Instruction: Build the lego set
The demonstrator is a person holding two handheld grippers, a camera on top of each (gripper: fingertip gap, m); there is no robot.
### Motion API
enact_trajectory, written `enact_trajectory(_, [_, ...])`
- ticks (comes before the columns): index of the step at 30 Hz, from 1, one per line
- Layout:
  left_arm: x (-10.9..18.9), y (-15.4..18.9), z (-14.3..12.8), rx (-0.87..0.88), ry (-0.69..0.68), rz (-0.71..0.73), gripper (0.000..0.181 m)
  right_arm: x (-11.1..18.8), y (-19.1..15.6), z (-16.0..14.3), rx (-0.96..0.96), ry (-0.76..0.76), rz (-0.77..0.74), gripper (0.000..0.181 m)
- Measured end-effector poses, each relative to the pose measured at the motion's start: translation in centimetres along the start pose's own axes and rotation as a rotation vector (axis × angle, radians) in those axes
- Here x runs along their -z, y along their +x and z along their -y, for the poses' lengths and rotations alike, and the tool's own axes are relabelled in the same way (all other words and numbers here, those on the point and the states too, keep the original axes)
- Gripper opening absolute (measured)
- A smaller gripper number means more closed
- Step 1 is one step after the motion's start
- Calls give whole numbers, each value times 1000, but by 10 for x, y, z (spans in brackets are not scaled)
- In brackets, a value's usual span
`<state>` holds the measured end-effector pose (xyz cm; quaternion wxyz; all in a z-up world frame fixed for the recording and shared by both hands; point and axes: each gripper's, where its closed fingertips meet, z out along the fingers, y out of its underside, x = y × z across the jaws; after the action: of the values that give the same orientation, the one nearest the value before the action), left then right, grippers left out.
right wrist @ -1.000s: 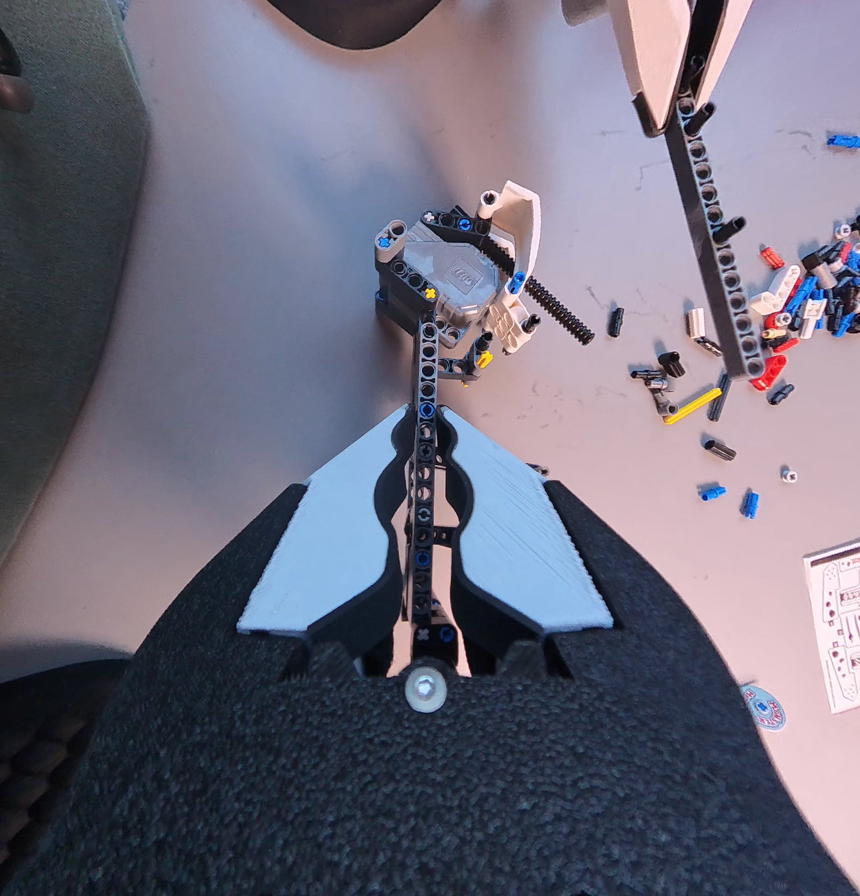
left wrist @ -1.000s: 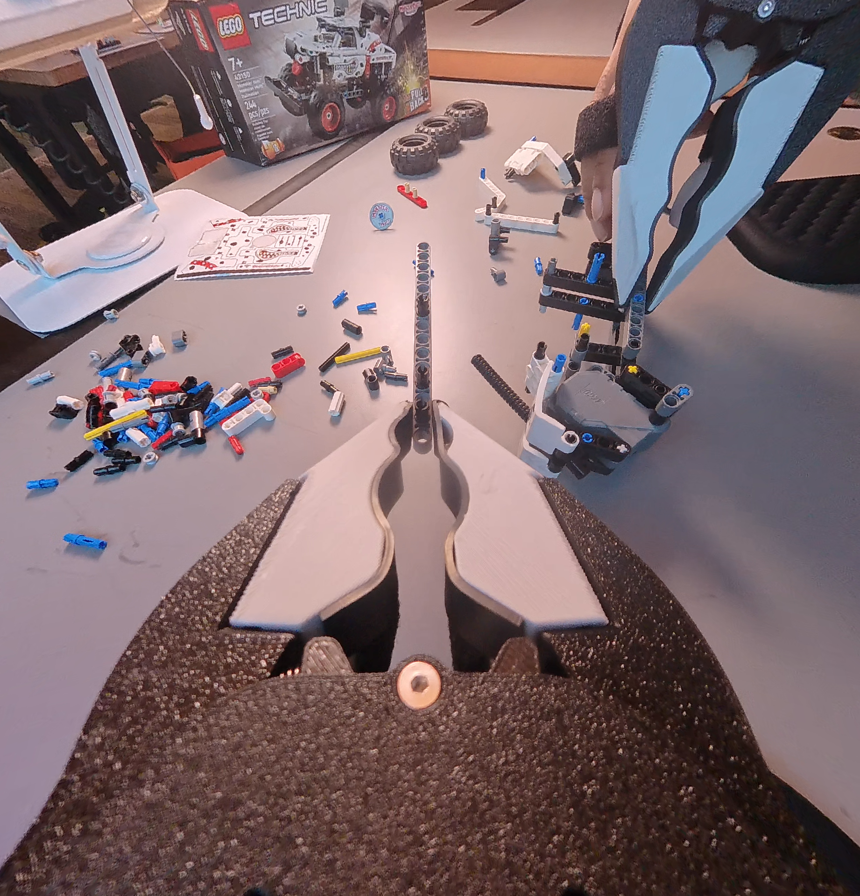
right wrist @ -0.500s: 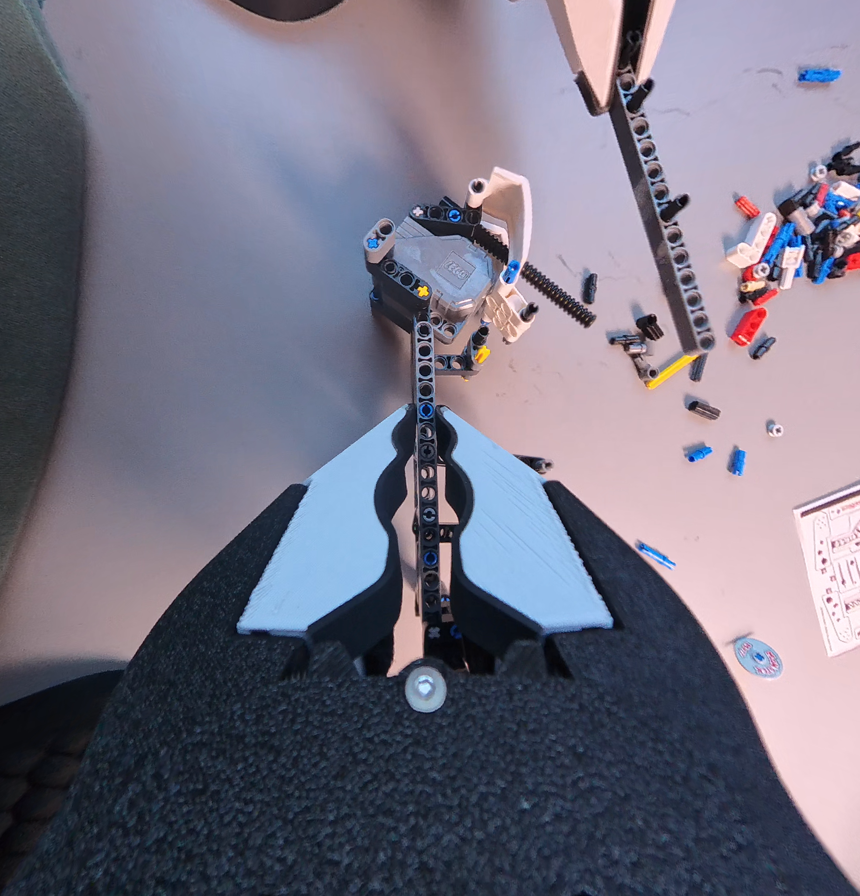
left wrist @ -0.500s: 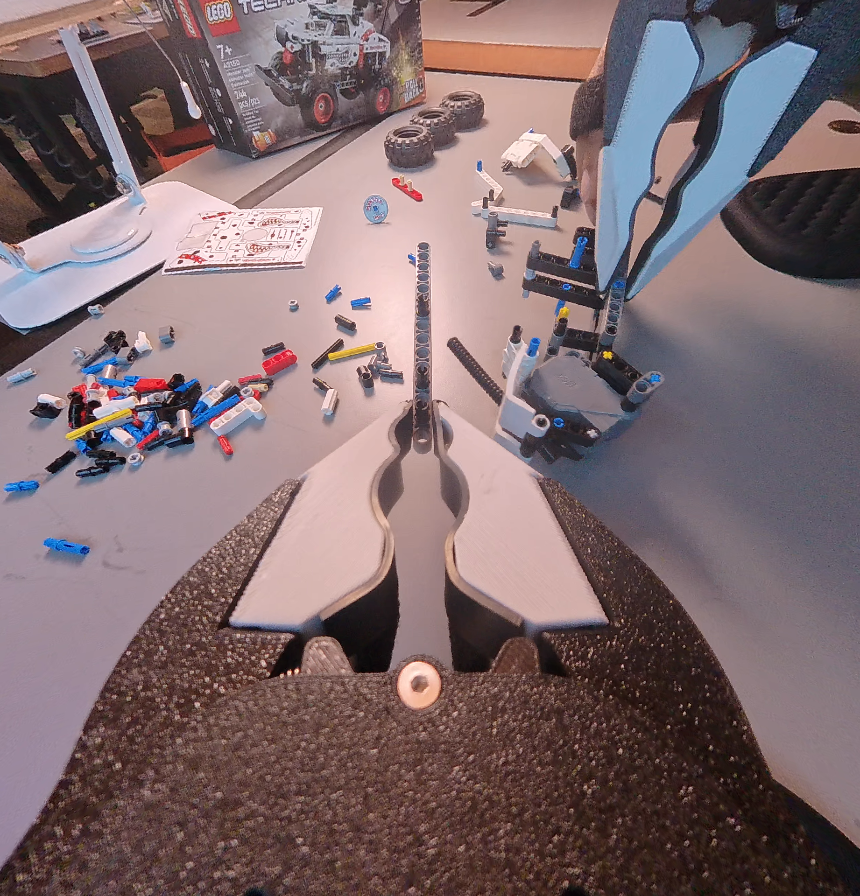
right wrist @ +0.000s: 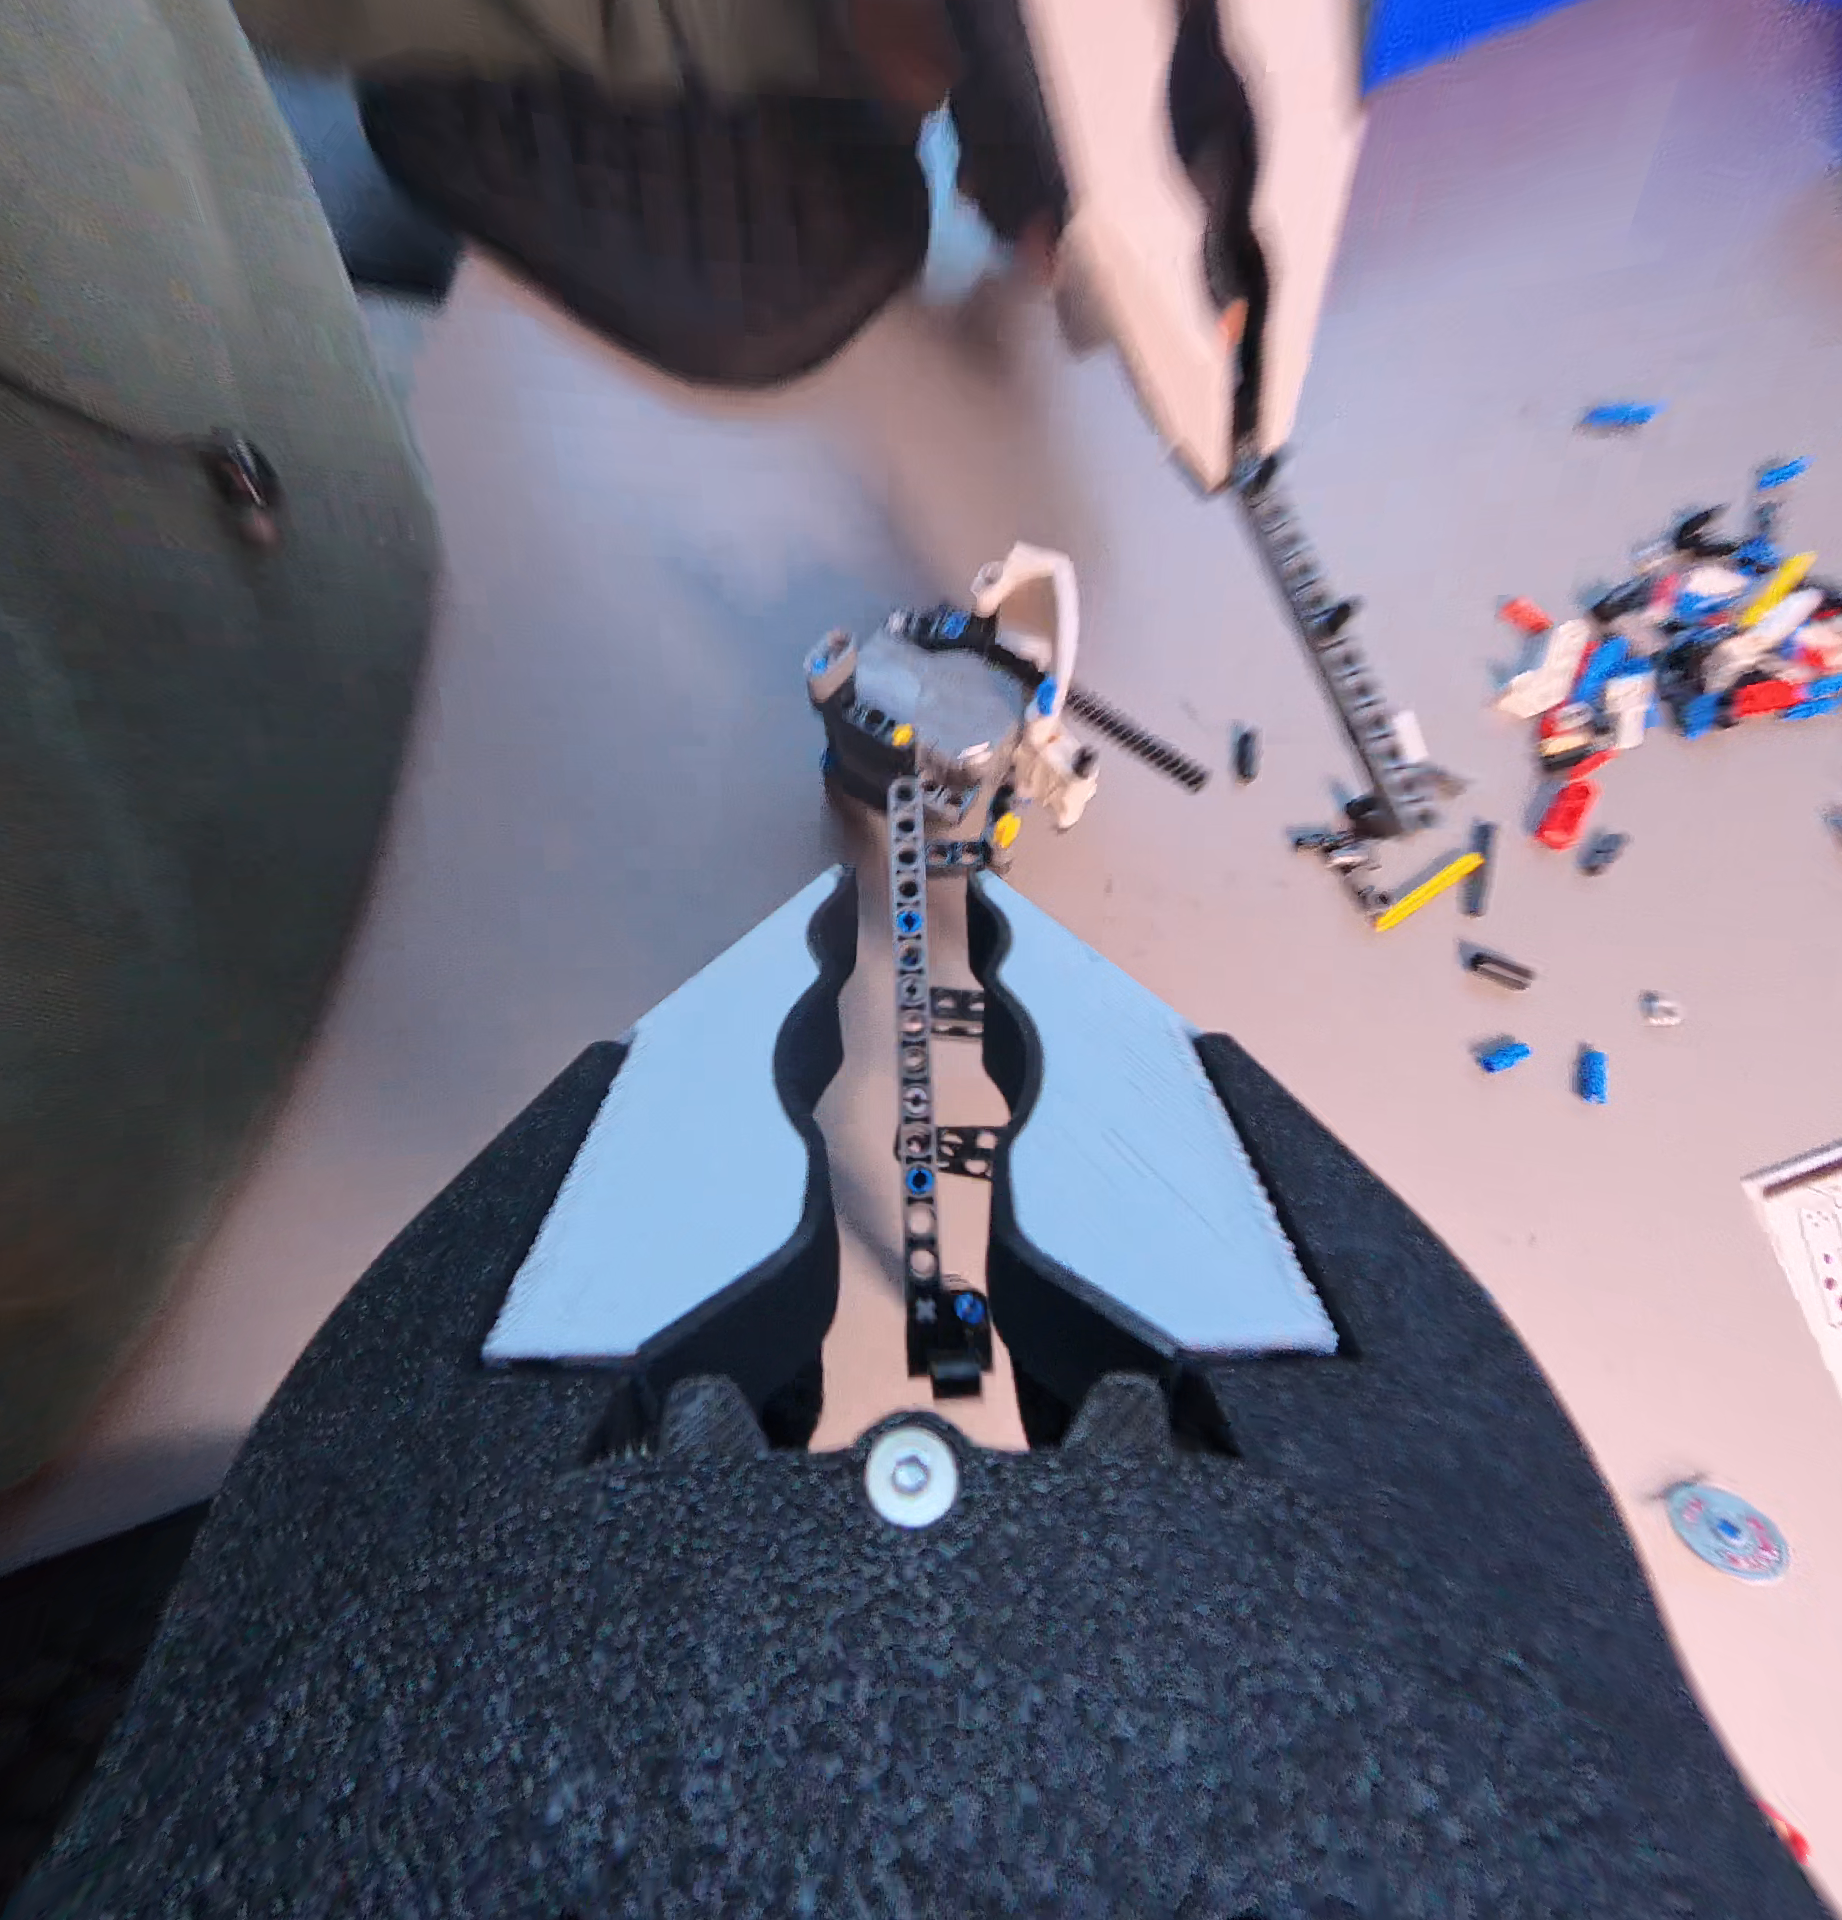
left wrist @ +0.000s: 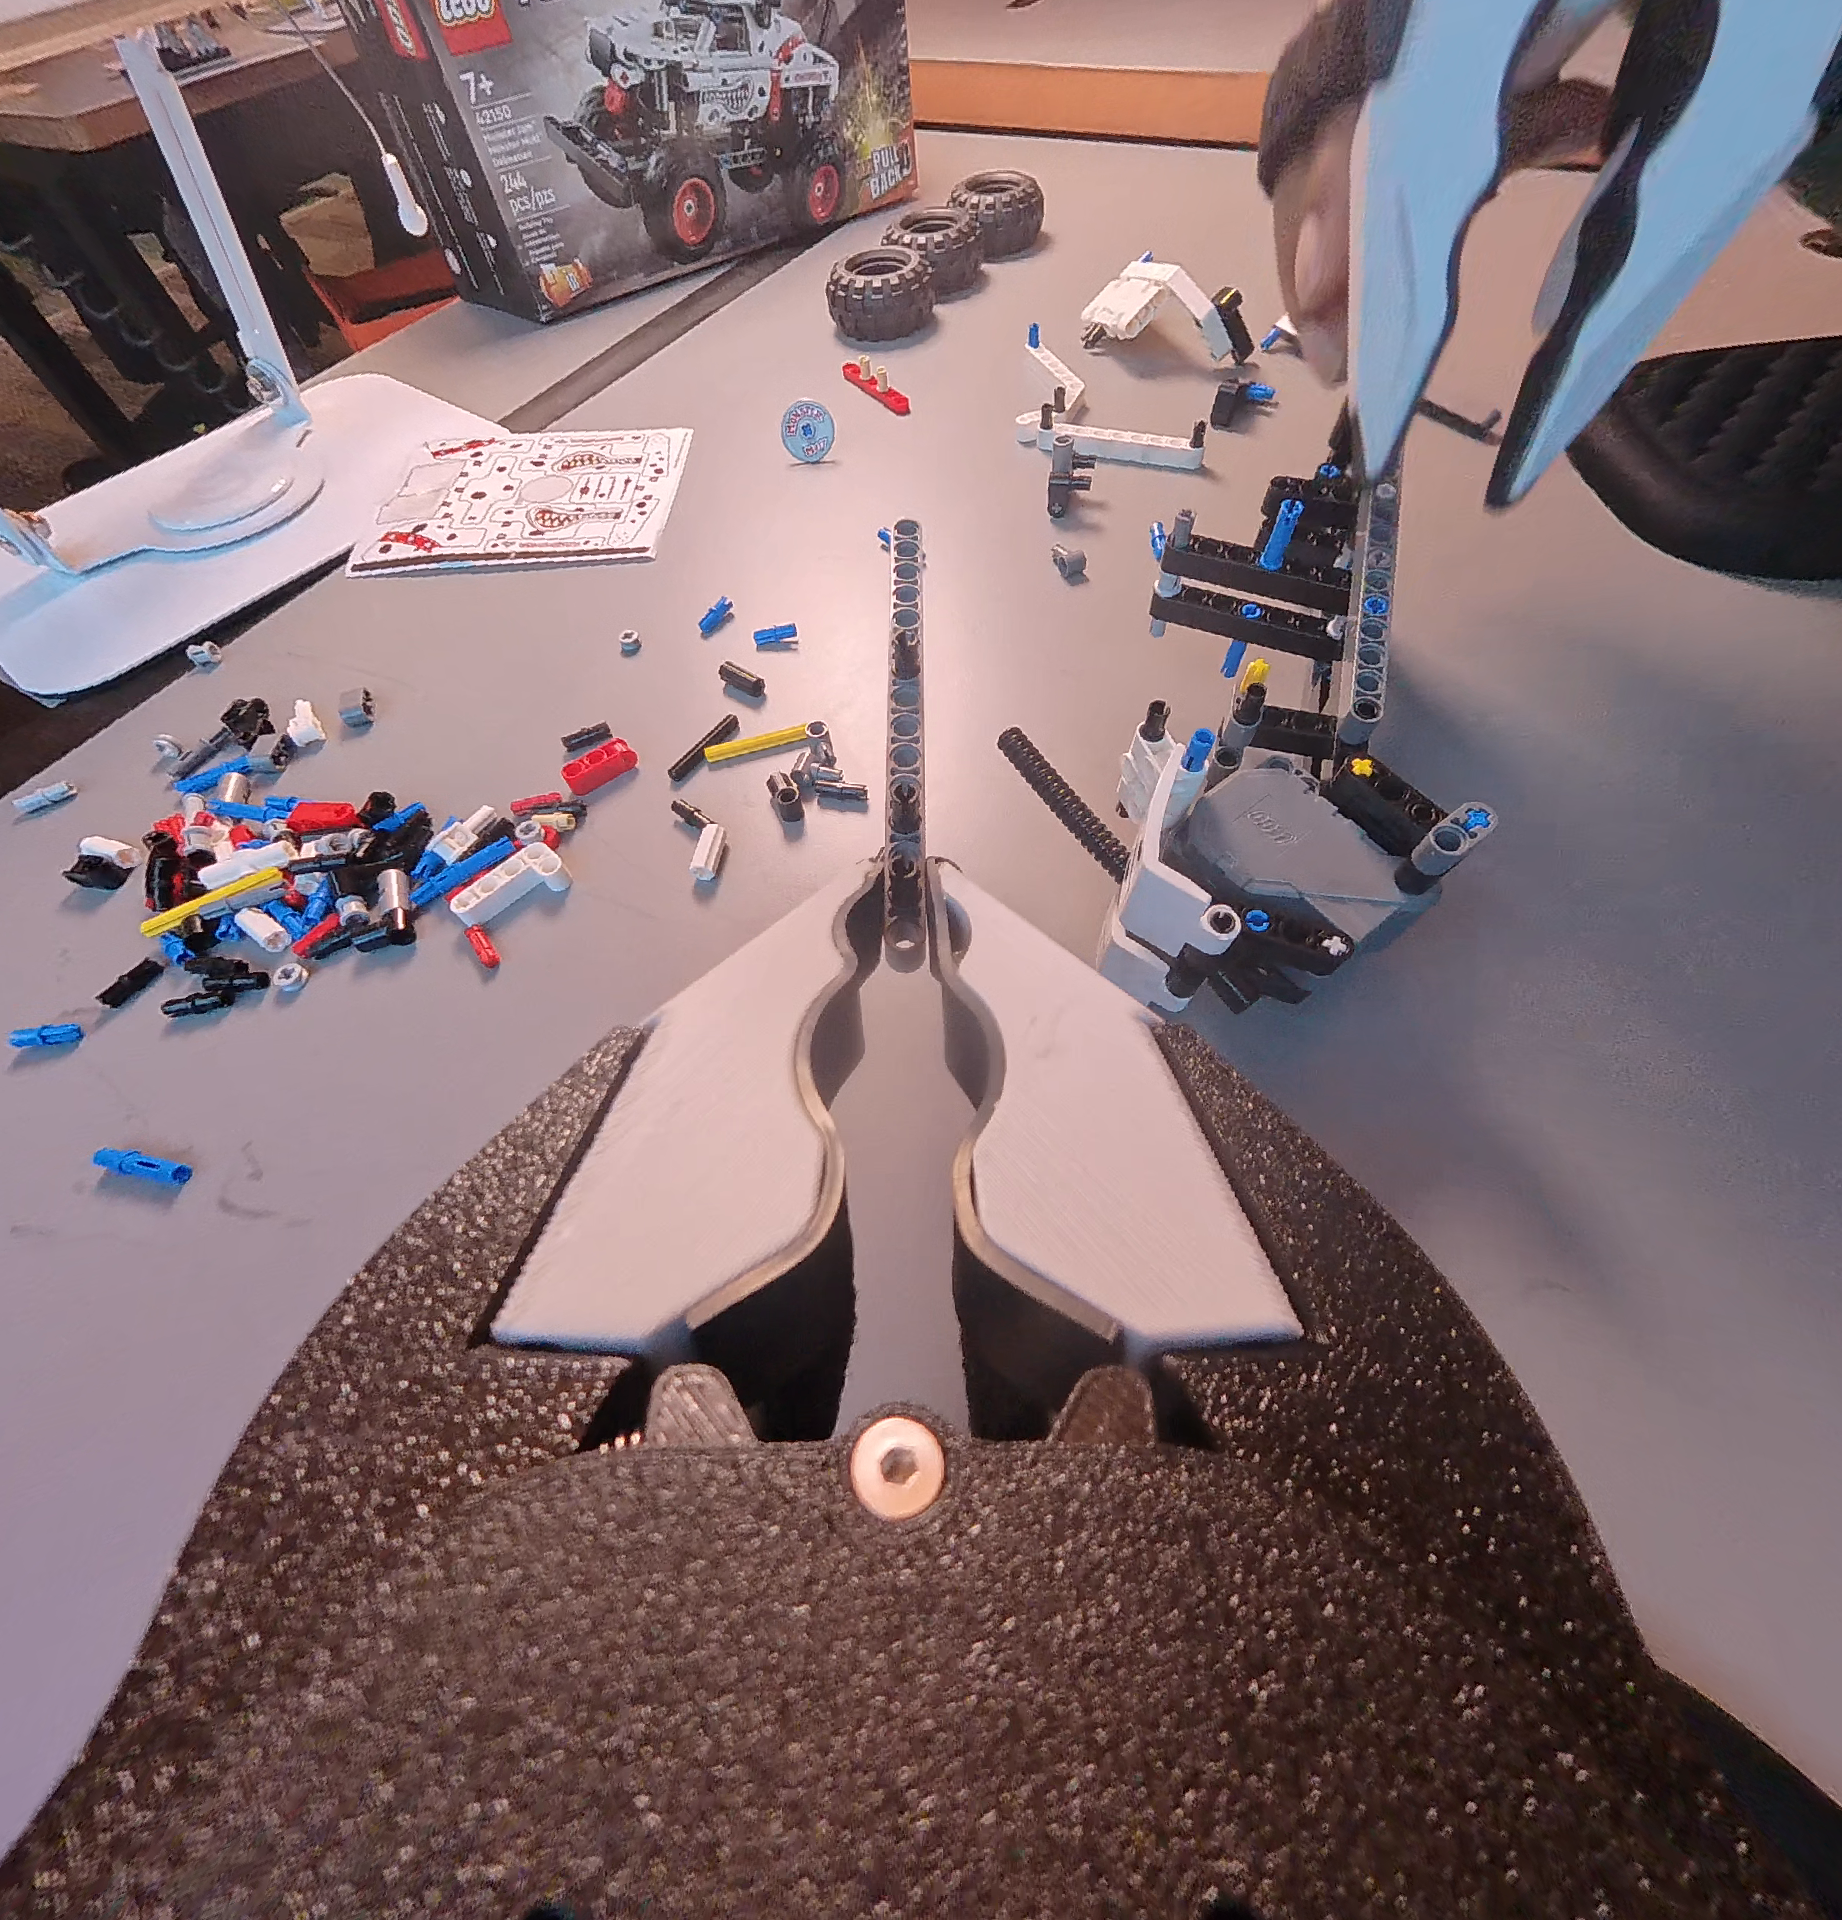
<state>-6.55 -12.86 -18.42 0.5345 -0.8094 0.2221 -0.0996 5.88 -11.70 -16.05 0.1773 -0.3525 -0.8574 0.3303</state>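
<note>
My left gripper (left wrist: 904,896) is shut on the near end of a long dark grey beam (left wrist: 904,665), which points away over the grey table (left wrist: 1623,1091). It also shows at the top of the right wrist view (right wrist: 1234,468), holding that beam (right wrist: 1322,644). The part-built chassis (left wrist: 1281,831), a grey block with white and black parts, stands on the table to its right. My right gripper (left wrist: 1445,483) hangs above the chassis with its jaws apart. In its own blurred view, my right gripper (right wrist: 909,878) straddles the chassis's upright beam (right wrist: 912,1039) without gripping it.
A pile of loose parts (left wrist: 304,862) lies at the left, with the sticker sheet (left wrist: 527,509), a white lamp base (left wrist: 169,520) and the set's box (left wrist: 668,156) behind. Three tyres (left wrist: 938,249) and white pieces (left wrist: 1145,301) sit at the back. A person's torso (right wrist: 117,623) fills the left of the right wrist view. Across from one pair of fingers to the other is roughly 12 centimetres.
My right gripper has opened and let go of the chassis's upright beam, and it is moving. My left gripper still holds the long beam and has drifted closer to the chassis.
</note>
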Motion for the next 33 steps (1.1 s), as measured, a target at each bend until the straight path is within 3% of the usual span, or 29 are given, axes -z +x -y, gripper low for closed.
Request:
enact_trajectory(3, [1, -1, 0, 2, 0, 6, 7, 40, 39, 7, -102, 163, -148, 21])
enact_trajectory(6, [0, -6, -4, 16, -23, 26, 7, 59, 92, -34, -200, 104, -358, 19])
enact_trajectory(10, [0, -8, -20, 44, -113, -1, 7, 36, 126, -72, -244, 1, -370, 18])
enact_trajectory(14, [1, 7, -35, 34, -188, -99, 7, 2, 147, -81, -216, -69, -280, 17])
enact_trajectory(18, [-3, 18, -65, -27, -339, -143, 7, -21, 156, -72, -182, -79, -173, 18])
enact_trajectory(26, [-3, 9, -61, -19, -302, -107, 25, -72, 119, -21, -18, -27, 0, 14])
enact_trajectory(32, [3, 0, -42, 35, -200, -79, 18, -109, 102, -21, 61, -170, 59, 13])
enact_trajectory(33, [3, -1, -41, 41, -194, -76, 18, -110, 100, -17, 55, -157, 79, 5])
